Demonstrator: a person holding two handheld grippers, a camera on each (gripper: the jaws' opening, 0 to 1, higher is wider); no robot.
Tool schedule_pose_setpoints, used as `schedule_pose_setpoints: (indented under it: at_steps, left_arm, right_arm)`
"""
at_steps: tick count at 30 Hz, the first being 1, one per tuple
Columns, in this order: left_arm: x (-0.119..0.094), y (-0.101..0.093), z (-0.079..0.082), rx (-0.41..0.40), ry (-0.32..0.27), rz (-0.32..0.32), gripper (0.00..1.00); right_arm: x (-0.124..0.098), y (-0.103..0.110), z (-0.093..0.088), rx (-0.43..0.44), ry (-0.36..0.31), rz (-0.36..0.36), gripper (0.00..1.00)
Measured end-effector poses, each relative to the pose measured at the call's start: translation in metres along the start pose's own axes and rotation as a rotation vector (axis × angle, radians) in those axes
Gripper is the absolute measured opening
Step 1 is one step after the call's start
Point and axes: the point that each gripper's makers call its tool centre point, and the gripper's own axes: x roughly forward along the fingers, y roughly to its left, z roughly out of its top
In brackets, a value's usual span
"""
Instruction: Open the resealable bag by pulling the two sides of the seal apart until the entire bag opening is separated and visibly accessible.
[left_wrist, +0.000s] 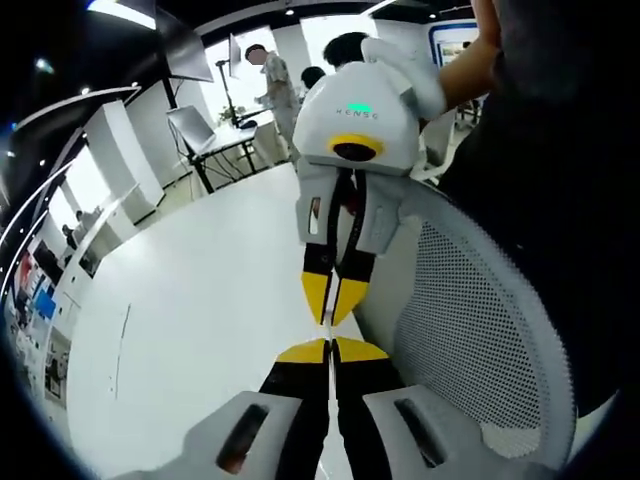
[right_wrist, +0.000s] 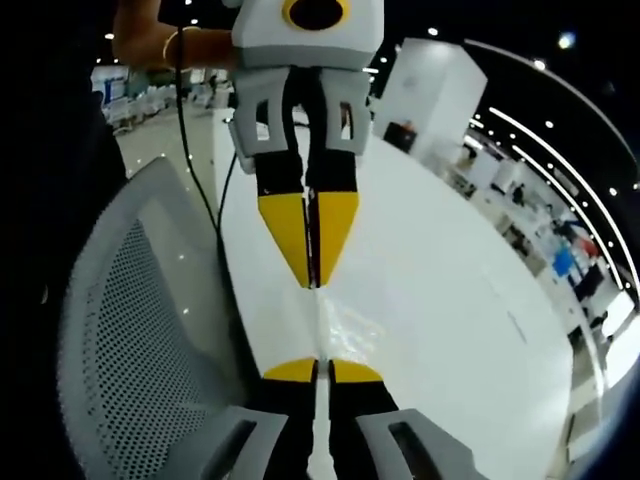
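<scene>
In the left gripper view, the left gripper (left_wrist: 331, 350), with yellow-tipped black jaws rising from white housings, has its two tips pressed together with no gap between them. Just beyond, the right gripper (left_wrist: 333, 305) points back toward it from the far side, a white body with black arms and yellow tips, and its tips are likewise narrowed to a thin slit. The two pairs of tips meet almost nose to nose.

The right gripper view shows the same meeting from the other side: the right gripper (right_wrist: 322, 372) at the near edge, jaws drawn tight together, and the left gripper (right_wrist: 313, 268) coming down from the far side with its yellow tips closed to a point.

Between the two sets of tips lies the clear, thin plastic resealable bag (right_wrist: 340, 325), seen as a faint glossy, crinkled patch stretched between them above the glossy white tabletop (right_wrist: 450, 280). Each pair of tips sits at an edge of that film, and both appear to pinch it, though the film is too transparent to tell how much is caught. Whether the seal is parted cannot be told.

A white mesh-backed office chair (left_wrist: 480, 330) stands just beside the table edge, on the right in the left gripper view. A person's bare forearm (right_wrist: 165, 45) shows behind the left gripper. Other people and desks stand far off in the room.
</scene>
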Motion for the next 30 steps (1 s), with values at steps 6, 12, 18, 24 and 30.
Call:
schedule_pose_setpoints:
  at_steps: [6, 12, 18, 24, 30]
  left_arm:
    - [0.0, 0.004, -0.002, -0.03, -0.012, 0.014, 0.0]
    - [0.006, 0.005, -0.005, 0.0, 0.014, 0.027, 0.03]
    - [0.011, 0.004, 0.0, 0.003, 0.007, 0.023, 0.04]
    - [0.014, 0.001, 0.001, 0.001, 0.007, 0.007, 0.01]
    - [0.015, 0.001, -0.004, 0.003, 0.026, 0.005, 0.01]
  right_arm:
    - [-0.002, -0.004, 0.001, -0.01, 0.002, -0.007, 0.0]
    - [-0.001, -0.003, 0.008, -0.021, -0.012, -0.001, 0.0]
    - [0.001, 0.002, 0.015, -0.032, -0.02, 0.011, 0.0]
    - [0.002, 0.003, 0.015, -0.033, -0.02, 0.013, 0.0]
    - [0.001, 0.001, 0.016, -0.033, -0.022, 0.009, 0.0]
